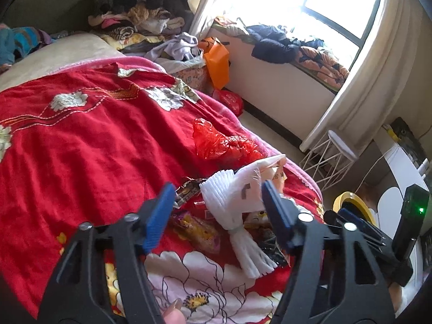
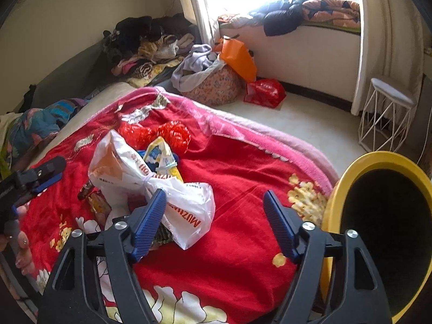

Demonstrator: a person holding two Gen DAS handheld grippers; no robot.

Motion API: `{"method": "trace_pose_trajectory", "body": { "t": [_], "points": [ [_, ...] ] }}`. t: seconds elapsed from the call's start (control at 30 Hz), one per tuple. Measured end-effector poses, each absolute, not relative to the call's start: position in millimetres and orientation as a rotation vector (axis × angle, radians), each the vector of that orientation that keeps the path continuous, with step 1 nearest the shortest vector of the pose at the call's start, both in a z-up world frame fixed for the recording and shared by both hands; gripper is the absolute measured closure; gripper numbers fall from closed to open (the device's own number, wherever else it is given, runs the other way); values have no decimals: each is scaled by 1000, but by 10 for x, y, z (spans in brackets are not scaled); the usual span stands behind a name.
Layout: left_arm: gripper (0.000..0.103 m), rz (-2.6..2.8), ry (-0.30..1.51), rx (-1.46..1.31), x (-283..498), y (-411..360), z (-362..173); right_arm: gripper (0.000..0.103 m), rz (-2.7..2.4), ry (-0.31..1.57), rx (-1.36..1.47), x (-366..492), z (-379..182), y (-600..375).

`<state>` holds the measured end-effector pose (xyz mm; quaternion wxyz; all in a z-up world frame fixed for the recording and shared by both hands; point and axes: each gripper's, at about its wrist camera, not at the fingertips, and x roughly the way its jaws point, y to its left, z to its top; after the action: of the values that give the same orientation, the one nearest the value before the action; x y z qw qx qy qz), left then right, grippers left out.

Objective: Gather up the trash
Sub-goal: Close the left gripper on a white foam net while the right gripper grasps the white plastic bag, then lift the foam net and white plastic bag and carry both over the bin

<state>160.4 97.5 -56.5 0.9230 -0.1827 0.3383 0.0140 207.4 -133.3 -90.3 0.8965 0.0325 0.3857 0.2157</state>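
Note:
Trash lies on a red flowered blanket (image 1: 81, 135). A white foam fruit net (image 1: 232, 205) and a white plastic bag (image 1: 270, 170) lie between the fingers of my open left gripper (image 1: 216, 199), with snack wrappers (image 1: 194, 226) beneath. A crumpled red plastic bag (image 1: 216, 140) lies farther off. In the right wrist view the printed white plastic bag (image 2: 151, 178) lies left of my open, empty right gripper (image 2: 214, 202), with the red bag (image 2: 172, 132) behind it. A yellow bin (image 2: 378, 216) stands at the bed's right edge. The left gripper (image 2: 40, 175) shows at far left.
Piles of clothes (image 2: 145, 46) lie at the bed's far end. An orange bag (image 2: 237, 56) and a red bag (image 2: 264, 91) sit on the floor by the window bench. A white wire stool (image 2: 386, 113) stands near the curtain.

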Motion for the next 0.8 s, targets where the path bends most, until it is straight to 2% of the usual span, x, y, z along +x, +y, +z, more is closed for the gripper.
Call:
{"method": "trace_pose_trajectory", "body": {
  "t": [0.1,0.2,0.33,0.4,0.47,0.77,0.8],
  "points": [
    [74,17,722,-388,1698,1004,-615,40,453,824,73,2131,-982,-1304],
    [81,7,753,-391,1782,1003,-674,45,461,863,93,2222,-1077,-1270],
    [81,4,790,-407,1855,1002,-760,57,503,919,129,2303,-1210,-1251],
    [81,2,802,-413,1886,999,-792,81,530,931,150,2304,-1256,-1254],
    [81,3,817,-422,1919,999,-833,89,527,919,152,2284,-1239,-1274],
    [81,-3,870,-451,2093,920,-961,94,521,895,216,2258,-1180,-1444],
    [86,-2,874,-447,2107,904,-969,95,519,887,227,2248,-1154,-1480]
  ]
}}
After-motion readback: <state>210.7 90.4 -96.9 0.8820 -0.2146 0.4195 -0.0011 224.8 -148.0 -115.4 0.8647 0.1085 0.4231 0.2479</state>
